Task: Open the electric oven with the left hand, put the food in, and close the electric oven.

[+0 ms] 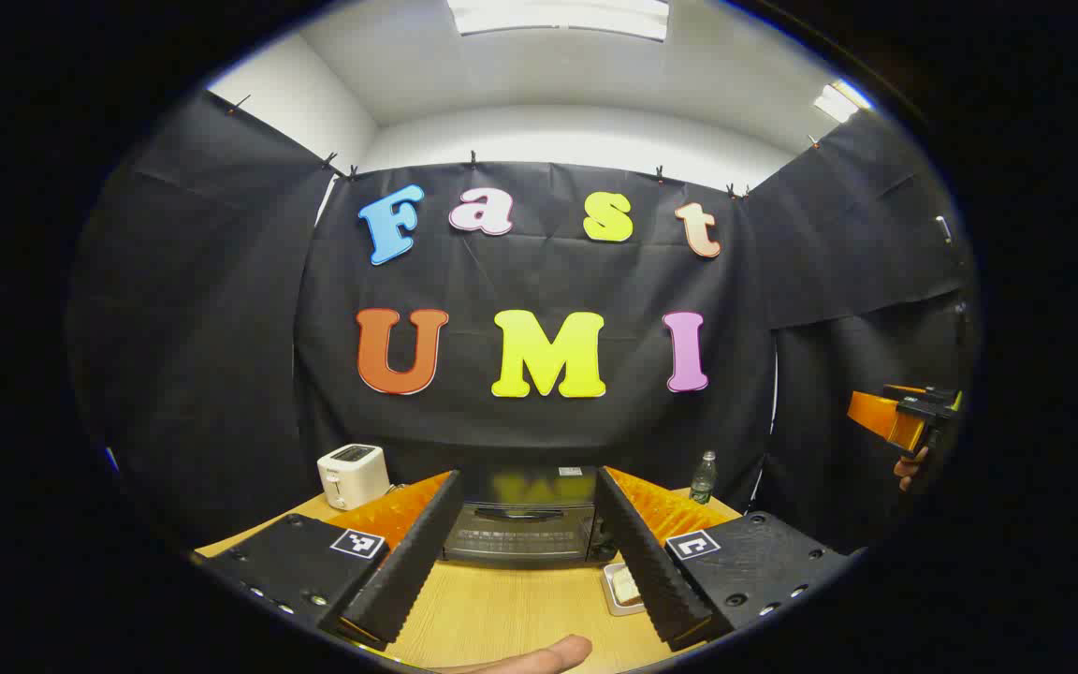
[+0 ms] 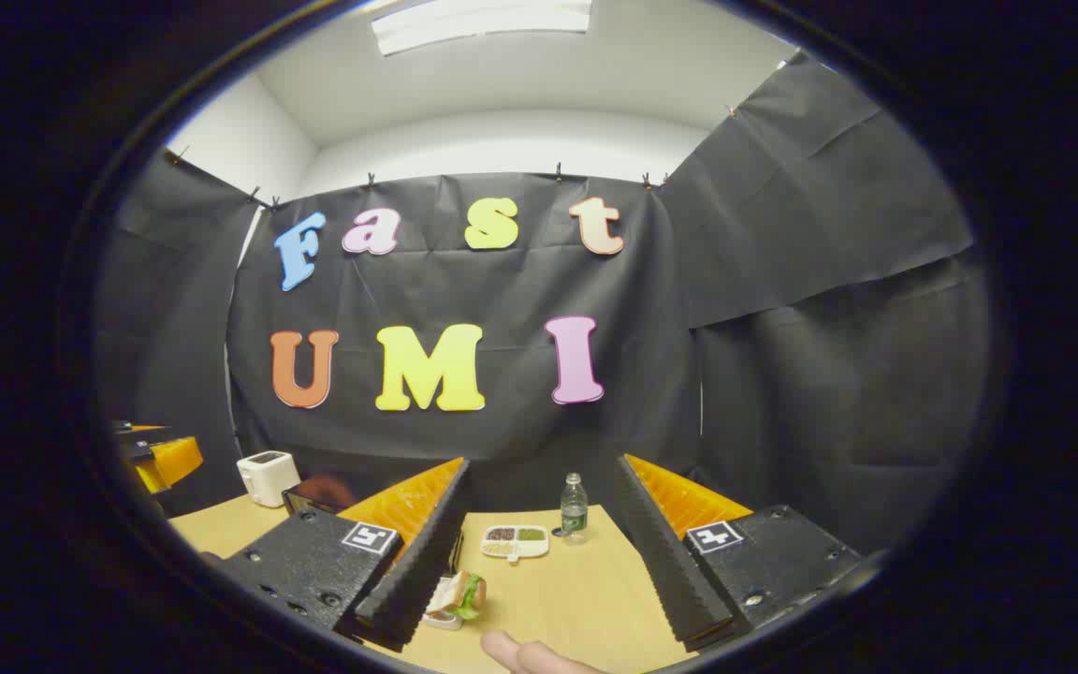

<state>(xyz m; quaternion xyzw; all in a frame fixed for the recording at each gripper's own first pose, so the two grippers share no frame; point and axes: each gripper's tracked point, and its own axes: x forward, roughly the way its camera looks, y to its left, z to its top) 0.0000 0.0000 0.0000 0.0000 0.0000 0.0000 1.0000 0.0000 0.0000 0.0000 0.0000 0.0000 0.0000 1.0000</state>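
Fingertip of holder's hand (image 1: 539, 655) nearest lens at bottom of left gripper view; same in right gripper view (image 2: 525, 655).

Table (image 1: 511, 613): tan wood, bore all items.

Left gripper (image 1: 525, 562): jaws spread wide, nothing between, aimed straight at oven, w/ gap of bare table between. Right gripper (image 2: 539, 571): jaws likewise wide apart, empty; also seen far right in left gripper view (image 1: 904, 417), held well off to side.

Electric oven (image 1: 525, 529): black, at back of table, door closed, bar handle (image 1: 520, 513) across upper front. Task judged not yet begun.

Toaster (image 1: 353, 475): white, left of oven, apart from it.

Food, a sandwich (image 2: 459, 594) on small white dish (image 2: 441, 620): near table's front edge, just beside right gripper's left finger; in left gripper view partly hidden behind right finger (image 1: 628, 585).

Divided tray (image 2: 514, 541) and bottle (image 2: 574, 508): farther back, near each other.

Risks, judged:
- Handle thin; poor alignment could mean a missed or slipping grip.
- Door probably drops fwd; dish in front-right may sit in swing path, could be struck.
- Sandwich loose, layered; hard pinch or tilt could spill filling.
- Bottle upright, easily toppled by a wide sweep of right gripper.
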